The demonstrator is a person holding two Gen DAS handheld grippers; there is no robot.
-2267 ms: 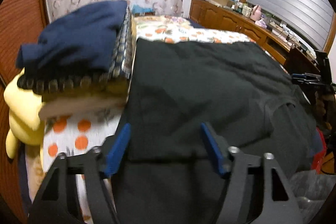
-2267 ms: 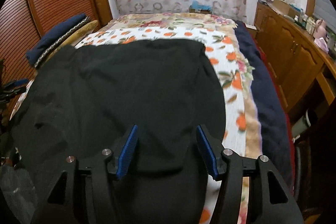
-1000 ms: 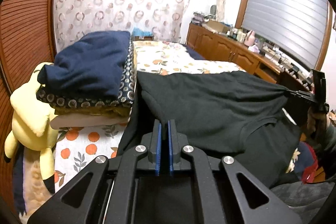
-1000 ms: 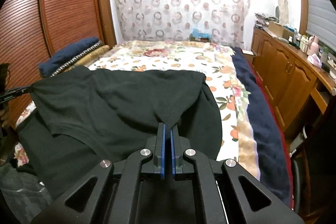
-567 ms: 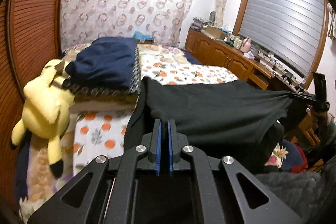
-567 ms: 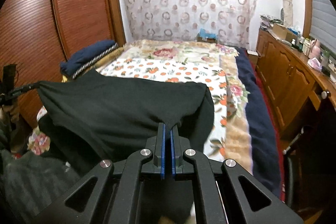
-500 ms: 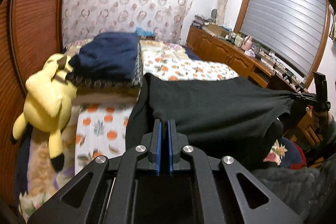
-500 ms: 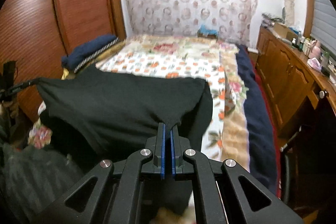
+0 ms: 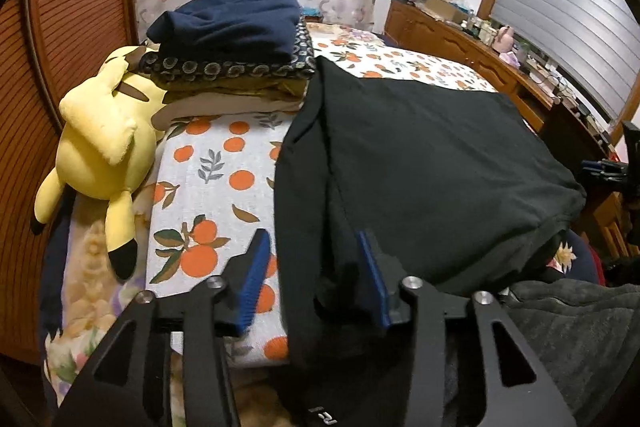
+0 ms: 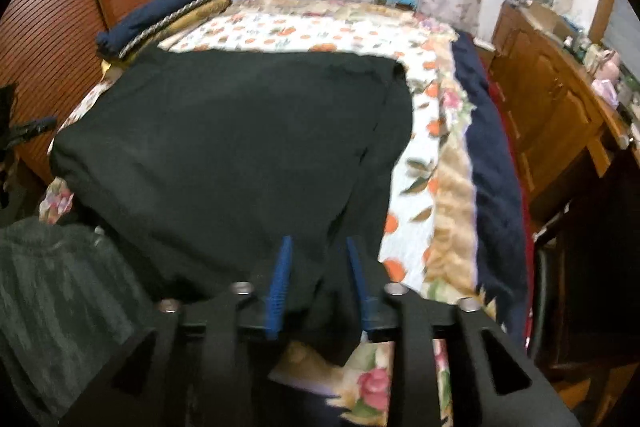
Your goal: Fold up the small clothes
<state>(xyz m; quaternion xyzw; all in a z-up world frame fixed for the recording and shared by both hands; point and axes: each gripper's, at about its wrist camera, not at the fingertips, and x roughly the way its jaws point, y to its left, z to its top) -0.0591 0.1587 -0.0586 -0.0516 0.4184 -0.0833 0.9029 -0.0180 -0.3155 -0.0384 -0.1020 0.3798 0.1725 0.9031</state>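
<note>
Left wrist view: we have our left gripper just opening astride the black T-shirt, right gripper likewise parted, releasing the fold onto the bedspread at lower centre.

Garment lies on bed, clothes stack left.

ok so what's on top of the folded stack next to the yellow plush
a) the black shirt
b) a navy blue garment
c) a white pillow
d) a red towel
b: the navy blue garment is the top layer of the folded stack, right beside the yellow plush; the black shirt lies spread on the bed instead.
</note>
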